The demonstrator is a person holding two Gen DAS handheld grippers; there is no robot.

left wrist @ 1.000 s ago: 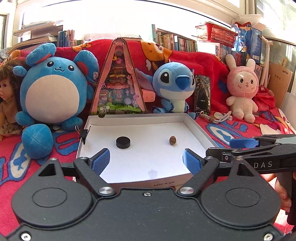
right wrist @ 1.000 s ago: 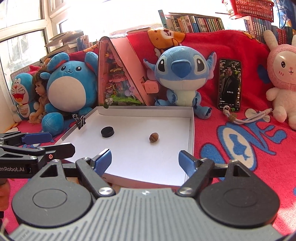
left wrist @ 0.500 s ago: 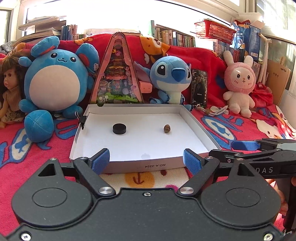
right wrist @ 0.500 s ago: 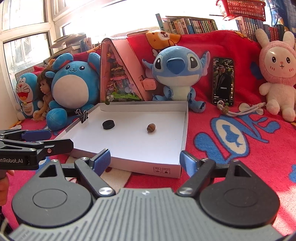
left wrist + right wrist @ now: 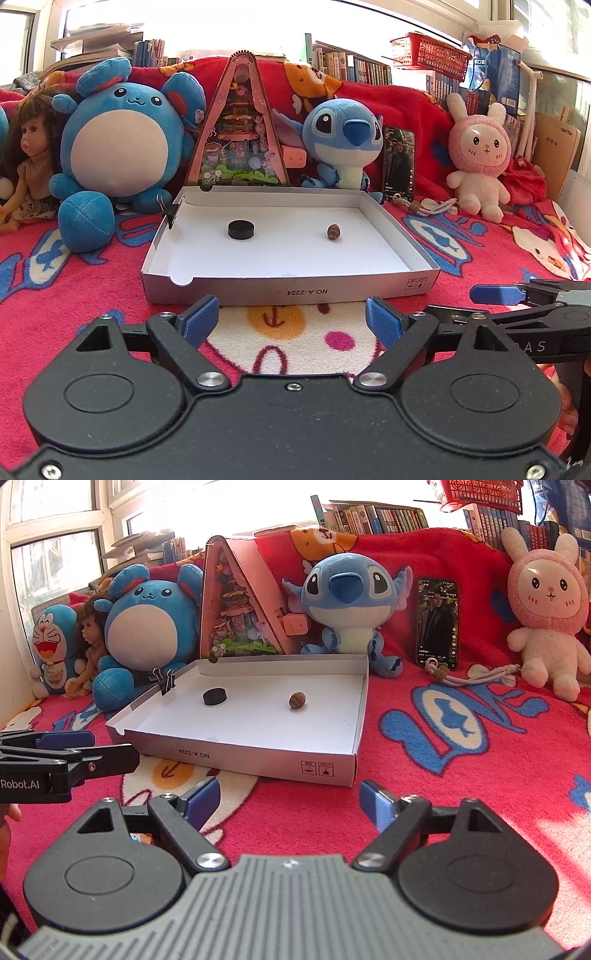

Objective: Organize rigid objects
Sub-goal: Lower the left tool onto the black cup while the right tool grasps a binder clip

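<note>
Left tongs (image 5: pixel 291 319) are spread wide with nothing between the blue pads, hovering over the red cartoon blanket (image 5: pixel 92 317) just short of the box's near wall; right tongs (image 5: pixel 290 799) stand equally wide and empty, a little to the right of the same wall. Beyond them sits the shallow white cardboard box (image 5: pixel 291 291), open-topped, a black binder clip (image 5: pixel 173 216) pinched on its left rim. Inside, on the white floor, two things lie well apart: a flat black round puck (image 5: pixel 241 229) toward the left, and a small brown acorn-like nut (image 5: pixel 333 233) toward the right, neither touching a wall. Both tongs point forward and tilted down at the blanket, side by side, each seen at the edge of the other's view, with fingers of a hand (image 5: pixel 565 402) showing at the right handle. Behind the box: a round blue plush (image 5: pixel 122 147), a triangular toy display (image 5: pixel 240 129), a blue alien plush (image 5: pixel 347 140), a phone (image 5: pixel 437 622) and a pink bunny (image 5: pixel 546 602).
</note>
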